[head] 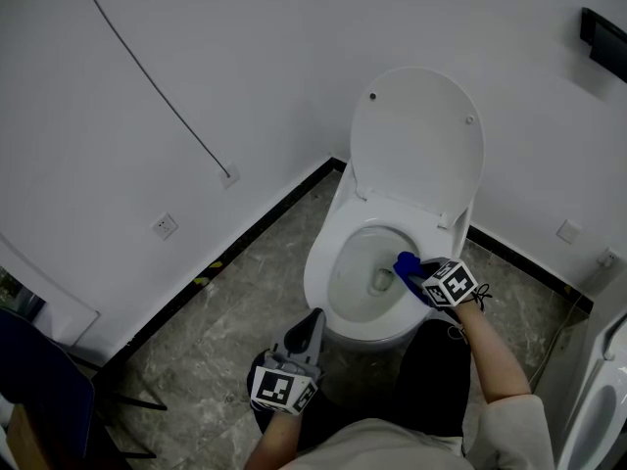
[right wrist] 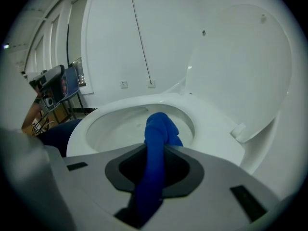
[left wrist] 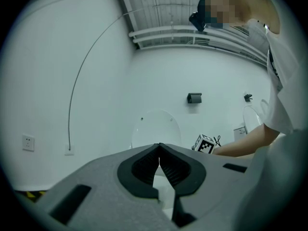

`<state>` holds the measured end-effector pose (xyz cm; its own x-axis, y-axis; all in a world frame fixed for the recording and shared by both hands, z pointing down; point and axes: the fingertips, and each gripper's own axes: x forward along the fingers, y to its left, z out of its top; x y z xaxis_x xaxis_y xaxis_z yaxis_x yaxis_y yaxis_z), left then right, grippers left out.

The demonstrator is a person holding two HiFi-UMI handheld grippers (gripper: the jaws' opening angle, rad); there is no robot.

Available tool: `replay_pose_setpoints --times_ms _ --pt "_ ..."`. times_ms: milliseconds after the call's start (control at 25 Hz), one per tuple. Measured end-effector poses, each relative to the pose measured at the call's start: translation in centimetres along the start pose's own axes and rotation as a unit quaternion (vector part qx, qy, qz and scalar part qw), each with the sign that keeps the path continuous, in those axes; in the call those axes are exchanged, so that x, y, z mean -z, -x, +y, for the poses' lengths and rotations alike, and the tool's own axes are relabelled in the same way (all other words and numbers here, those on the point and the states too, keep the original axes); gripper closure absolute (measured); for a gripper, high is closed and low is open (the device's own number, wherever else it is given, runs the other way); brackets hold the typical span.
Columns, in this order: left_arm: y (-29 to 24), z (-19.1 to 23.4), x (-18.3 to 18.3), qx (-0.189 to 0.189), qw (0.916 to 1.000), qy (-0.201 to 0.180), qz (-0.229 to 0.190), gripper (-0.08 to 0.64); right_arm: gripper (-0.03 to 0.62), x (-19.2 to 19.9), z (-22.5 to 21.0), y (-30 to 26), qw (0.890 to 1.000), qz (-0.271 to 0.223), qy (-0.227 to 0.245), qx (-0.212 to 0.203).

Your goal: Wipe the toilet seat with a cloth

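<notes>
Here, right claw [right wrist: 161, 147] grips cloth [right wrist: 158, 127] at toilet seat [right wrist: 214, 131].

**Toilet at the wall, a gripper on either side of its front**

The toilet seat [head: 323, 262] lies flat on the bowl, and the lid [head: 416, 145] stands upright behind it against the wall. The cloth [head: 405, 262] is at the seat's right inner edge, between the fingers of the right gripper [head: 419, 274]. The left gripper [head: 312, 323] hangs just before the bowl's front, over the floor [head: 235, 302]. A wall socket [head: 165, 226] sits well to the left.

Left gripper [head: 313, 317] closed; right gripper [head: 415, 274] on cloth [right wrist: 160, 127]
</notes>
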<state>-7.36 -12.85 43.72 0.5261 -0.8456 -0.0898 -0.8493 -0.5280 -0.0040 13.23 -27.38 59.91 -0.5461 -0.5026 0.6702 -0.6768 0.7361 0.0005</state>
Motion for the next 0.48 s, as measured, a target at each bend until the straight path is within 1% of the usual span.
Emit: replay_pose_setpoints --times_ms 280,480 --pt "0.3 0.3 -0.1 -0.007 1.0000 0.004 0.002 0.552 0.528 -0.1 -0.9 -0.1 1.000 0.005 0.002 0.005" --pt "0.1 0.1 0.2 -0.004 1.0000 0.004 0.004 0.551 0.528 -0.3 -2.2 -0.4 1.000 0.007 0.004 0.012"
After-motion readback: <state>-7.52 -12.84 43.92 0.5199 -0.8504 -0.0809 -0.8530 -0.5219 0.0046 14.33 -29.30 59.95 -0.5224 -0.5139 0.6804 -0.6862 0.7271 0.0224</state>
